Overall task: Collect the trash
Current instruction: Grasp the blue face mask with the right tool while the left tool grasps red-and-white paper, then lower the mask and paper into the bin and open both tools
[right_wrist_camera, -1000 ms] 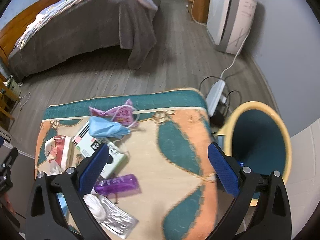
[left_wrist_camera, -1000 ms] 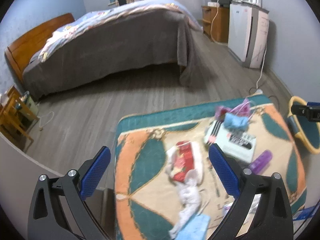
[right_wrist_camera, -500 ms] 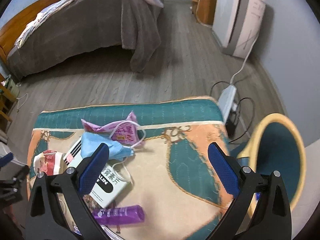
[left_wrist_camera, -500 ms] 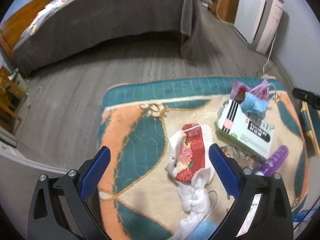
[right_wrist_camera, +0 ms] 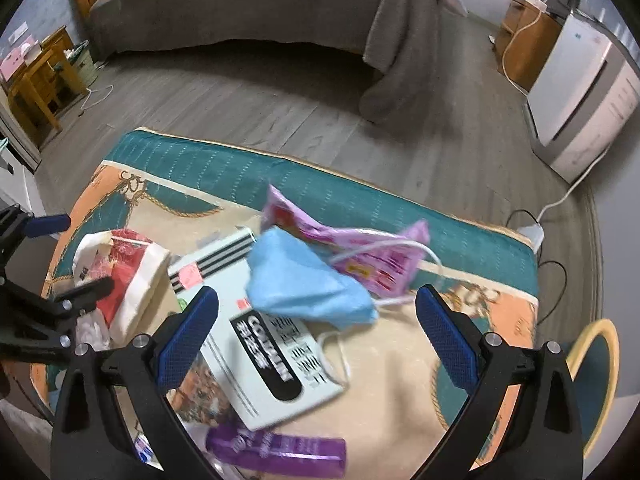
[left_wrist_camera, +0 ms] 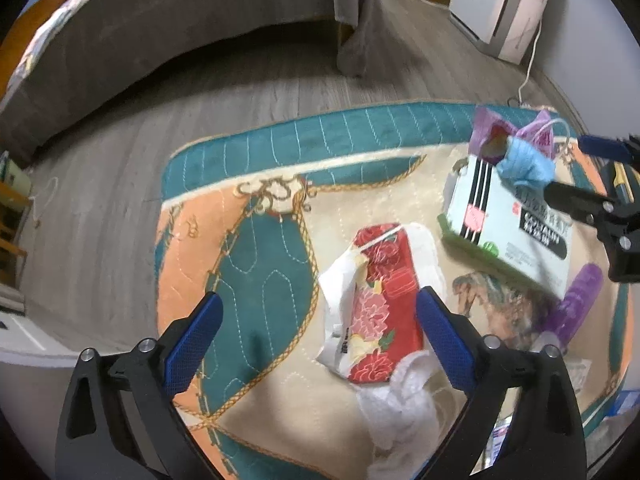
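Nearest to us, our left gripper (left_wrist_camera: pixel 318 316) hangs with its blue-padded fingers (left_wrist_camera: pixel 192 338) spread wide and nothing between them, just above a red floral paper packet (left_wrist_camera: pixel 382 308) lying in a torn white wrapper, with a crumpled white tissue (left_wrist_camera: pixel 404 412) touching its near end. Our right gripper (right_wrist_camera: pixel 318 316) is likewise wide apart and empty, poised over a pale green rectangular carton with black lettering (right_wrist_camera: pixel 276 356). A crumpled light blue face mask (right_wrist_camera: pixel 304 280) rests on the carton's far end, its white loop trailing off, and a flattened purple-pink plastic wrapper (right_wrist_camera: pixel 356 248) lies just beyond, touching the mask. A purple plastic tube (right_wrist_camera: pixel 280 448) lies at the near edge, beside the carton.

All this trash sits on a desk covered by a quilted cloth patterned in teal, orange and cream (left_wrist_camera: pixel 248 268), its far border a teal band. To the right of the desk stands a round yellow-rimmed bin with a teal inside (right_wrist_camera: pixel 596 372), only partly in view.

Beyond the desk we see a grey wood-plank floor (right_wrist_camera: pixel 248 100), then a bed draped in a brown blanket (right_wrist_camera: pixel 256 4). A white box-shaped appliance (right_wrist_camera: pixel 580 100) stands against the right wall, its white cable running across the floor to a white power strip (right_wrist_camera: pixel 530 234) just past the desk. Small wooden furniture (right_wrist_camera: pixel 38 80) stands at far left.
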